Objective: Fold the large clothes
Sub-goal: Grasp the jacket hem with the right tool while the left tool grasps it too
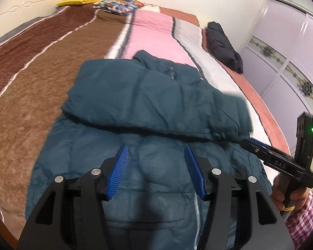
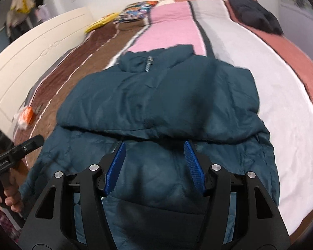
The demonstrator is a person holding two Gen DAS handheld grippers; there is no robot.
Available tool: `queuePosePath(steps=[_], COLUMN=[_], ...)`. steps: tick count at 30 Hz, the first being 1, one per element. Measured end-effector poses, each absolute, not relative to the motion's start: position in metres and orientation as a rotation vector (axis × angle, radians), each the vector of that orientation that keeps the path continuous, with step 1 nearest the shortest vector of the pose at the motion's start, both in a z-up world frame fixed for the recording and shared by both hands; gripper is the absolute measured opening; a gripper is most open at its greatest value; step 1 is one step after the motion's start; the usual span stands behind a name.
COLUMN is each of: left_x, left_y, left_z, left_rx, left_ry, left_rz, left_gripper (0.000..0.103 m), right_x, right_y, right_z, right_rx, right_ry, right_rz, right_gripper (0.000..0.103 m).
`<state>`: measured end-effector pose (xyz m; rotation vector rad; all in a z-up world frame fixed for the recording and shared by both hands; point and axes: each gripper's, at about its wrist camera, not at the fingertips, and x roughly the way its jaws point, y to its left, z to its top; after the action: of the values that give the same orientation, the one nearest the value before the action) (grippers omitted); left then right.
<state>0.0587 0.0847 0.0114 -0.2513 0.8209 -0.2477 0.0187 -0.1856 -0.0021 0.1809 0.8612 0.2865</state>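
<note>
A teal puffer jacket (image 1: pixel 156 95) (image 2: pixel 156 95) lies front-up on the striped bedspread (image 1: pixel 41 79), collar (image 2: pixel 156 58) at the far end. Its sleeves are folded across the chest, leaving a straight edge over the lower body. My left gripper (image 1: pixel 155 148) hovers open above the lower front, beside the zipper (image 1: pixel 196 208), with nothing between its blue pads. My right gripper (image 2: pixel 154 143) stands open just in front of the folded sleeve edge and is empty. In the left wrist view the right gripper (image 1: pixel 247 140) sits by the jacket's right side, held by a hand (image 1: pixel 285 191). The left gripper (image 2: pixel 36 141) shows at the jacket's left side.
A black garment (image 1: pixel 223 45) (image 2: pixel 252 14) lies at the bed's far right. A colourful pillow (image 1: pixel 119 4) and a yellow item (image 1: pixel 79 1) are at the far end. The cream headboard (image 2: pixel 31 58) runs along the left, with an orange-and-white bag (image 2: pixel 26 114) nearby. Wardrobe doors (image 1: pixel 281 62) stand on the right.
</note>
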Motion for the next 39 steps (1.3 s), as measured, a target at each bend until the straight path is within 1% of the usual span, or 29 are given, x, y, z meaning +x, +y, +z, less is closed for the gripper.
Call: queuePosePath(steps=[5,8,11,12,14,15,16,17,18,20,25,27,33,36,39], left_x=[0.068,0.081,0.102,0.111,0.125,0.137,0.146,0.152,0.162,0.173,0.173,0.170,0.181,0.181,0.175], left_y=[0.100,0.106,0.112,0.115,0.118,0.120,0.122,0.124,0.127,0.132,0.127,0.123,0.117,0.116,0.123], left_z=[0.012,0.018,0.021,0.022,0.023,0.022,0.019,0.017,0.011,0.002,-0.011,-0.012,-0.036,-0.037,-0.026], left_rx=[-0.255,-0.209,-0.150,-0.138,-0.120,-0.110,-0.105,-0.107,-0.118,-0.133,-0.104,-0.077,-0.030,-0.012,-0.053], left_ry=[0.808,0.779,0.758,0.753,0.746,0.750,0.762,0.773,0.793,0.836,0.888,0.889,0.950,0.954,0.945], left_rz=[-0.195,-0.144,-0.082,-0.063,-0.021,0.000,0.033,0.053,0.071,0.102,0.114,0.107,0.126,0.123,0.112], left_gripper=[0.056,0.056,0.056,0.056,0.056,0.056,0.056,0.056,0.056,0.051,0.050,0.050,0.051,0.052,0.052], right_x=[0.033,0.038,0.045,0.047,0.052,0.054,0.056,0.057,0.058,0.055,0.037,0.034,0.048,0.052,0.047], right_y=[-0.216,-0.235,-0.252,-0.255,-0.259,-0.260,-0.261,-0.262,-0.264,-0.265,-0.276,-0.281,-0.276,-0.271,-0.274], right_z=[-0.016,-0.024,-0.037,-0.038,-0.041,-0.042,-0.042,-0.042,-0.040,-0.035,-0.019,-0.023,-0.059,-0.061,-0.055], right_rx=[0.332,0.416,0.562,0.592,0.636,0.653,0.670,0.691,0.702,0.696,0.685,0.660,0.625,0.597,0.591], right_ry=[0.924,0.953,0.994,0.997,1.005,1.010,1.011,1.008,0.998,0.967,0.936,0.964,1.064,1.080,1.091], right_rz=[0.224,0.181,0.182,0.186,0.199,0.206,0.213,0.220,0.223,0.227,0.212,0.183,0.106,0.091,0.100], right_gripper=[0.059,0.059,0.058,0.054,0.032,0.026,0.014,0.009,0.006,0.004,0.004,0.004,0.004,0.004,0.008])
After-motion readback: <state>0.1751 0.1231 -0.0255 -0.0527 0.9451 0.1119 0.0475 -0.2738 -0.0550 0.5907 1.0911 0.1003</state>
